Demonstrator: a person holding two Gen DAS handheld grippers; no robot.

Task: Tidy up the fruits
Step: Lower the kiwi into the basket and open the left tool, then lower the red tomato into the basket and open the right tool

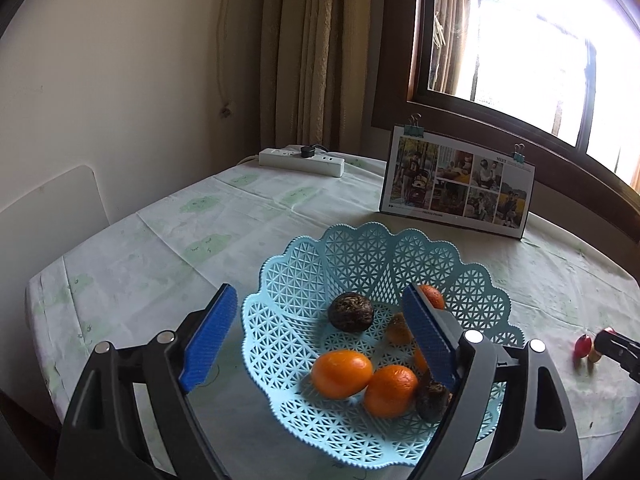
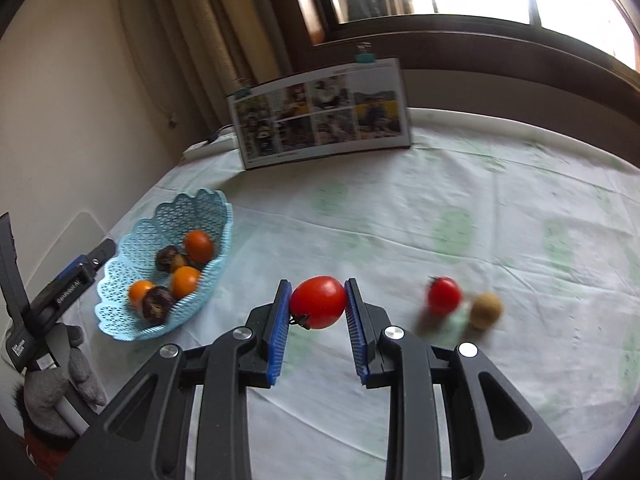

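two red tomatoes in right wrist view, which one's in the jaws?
The larger red tomato, clamped between the right gripper's blue pads. The smaller tomato lies loose on the tablecloth to its right, beside a small brown fruit.

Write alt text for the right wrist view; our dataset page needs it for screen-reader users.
The right gripper is shut on a red tomato above a pale tablecloth. A blue basket of oranges and dark fruits sits to its left; a second tomato and a small brown fruit lie to its right.

Left claw gapes wide, holding nothing; right claw pinches something between its pads.
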